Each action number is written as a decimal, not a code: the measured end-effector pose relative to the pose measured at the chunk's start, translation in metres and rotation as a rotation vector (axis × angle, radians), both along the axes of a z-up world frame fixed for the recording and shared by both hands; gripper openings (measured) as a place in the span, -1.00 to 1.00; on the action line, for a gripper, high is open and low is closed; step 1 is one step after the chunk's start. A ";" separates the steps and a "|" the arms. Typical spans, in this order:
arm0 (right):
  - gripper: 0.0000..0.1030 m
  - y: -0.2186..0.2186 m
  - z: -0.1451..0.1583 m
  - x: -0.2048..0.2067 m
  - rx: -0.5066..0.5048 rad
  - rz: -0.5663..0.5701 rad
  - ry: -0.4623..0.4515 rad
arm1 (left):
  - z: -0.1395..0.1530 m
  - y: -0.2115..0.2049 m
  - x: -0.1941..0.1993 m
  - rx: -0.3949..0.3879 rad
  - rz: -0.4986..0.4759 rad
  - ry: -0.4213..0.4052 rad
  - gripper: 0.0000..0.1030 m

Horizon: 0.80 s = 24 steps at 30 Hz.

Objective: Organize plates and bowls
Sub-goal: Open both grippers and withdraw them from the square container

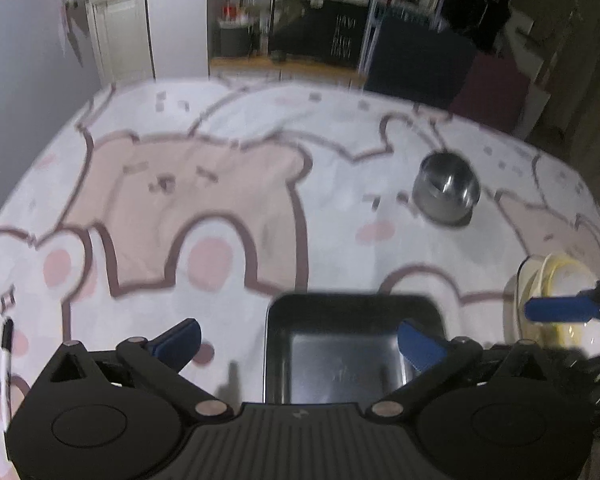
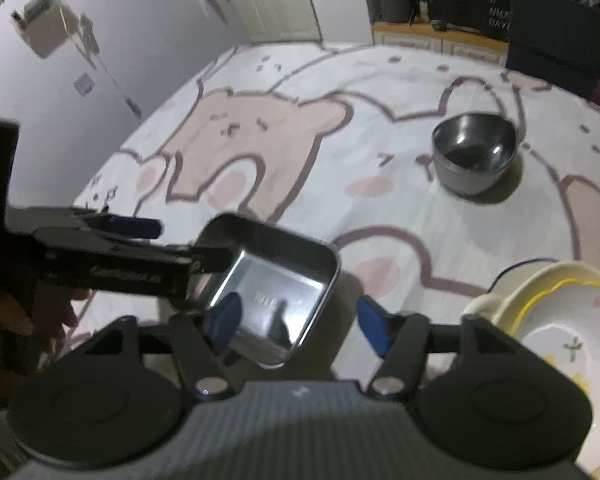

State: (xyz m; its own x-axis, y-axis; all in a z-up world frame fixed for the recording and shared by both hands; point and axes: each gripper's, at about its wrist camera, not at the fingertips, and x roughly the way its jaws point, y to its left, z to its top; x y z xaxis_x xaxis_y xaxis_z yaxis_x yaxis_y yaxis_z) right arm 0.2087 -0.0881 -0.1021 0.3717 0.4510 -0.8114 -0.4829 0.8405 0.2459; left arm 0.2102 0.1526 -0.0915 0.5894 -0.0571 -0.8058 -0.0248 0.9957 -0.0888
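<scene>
A rectangular metal tray (image 2: 276, 280), shiny, smooth and round-cornered with a shallow flat floor, serves as the landmark on the desk (image 1: 260, 128). The desk wears a soft-looking cloth (image 2: 380, 92) printed with beige and white cartoon bears, brown outlines and pink cheeks.

In the left wrist view the left tongs (image 1: 298, 344) stand released, their blue pads spread wide; the tray (image 1: 352, 352) sits between and just beyond them, one pad over its right edge. In the right wrist view those left tongs (image 2: 188, 244) reach in from the left, and a black fingertip lies at the tray's left rim, though whether it touches I cannot tell.

The right tongs (image 2: 296, 320) are also released, blue fingertips apart, hovering over the tray's near side.

Beyond the tray to the right, well apart from it, stands a round steel bowl (image 2: 474, 152), deep, with a glossy dark interior; it also shows in the left wrist view (image 1: 446, 186).

To the right of the tray, near the desk's edge, is a stack of ceramic dishes (image 2: 560, 320): cream and white, yellow-rimmed, glazed, the top one painted with small figures. A thin pen (image 1: 6, 364) lies far left of the tray.
</scene>
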 end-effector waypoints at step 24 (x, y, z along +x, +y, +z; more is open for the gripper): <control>0.91 -0.119 0.037 0.163 -0.059 -0.046 -0.277 | -0.012 -0.102 0.109 -0.245 0.219 0.011 1.00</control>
State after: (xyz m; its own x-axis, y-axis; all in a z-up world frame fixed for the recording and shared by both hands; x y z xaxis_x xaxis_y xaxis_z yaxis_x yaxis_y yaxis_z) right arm 0.3720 -0.2074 -0.0649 0.6022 0.3836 -0.7002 -0.4860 0.8719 0.0597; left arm 0.3191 0.0505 -0.1033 0.6008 -0.1226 -0.7900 -0.2384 0.9157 -0.3235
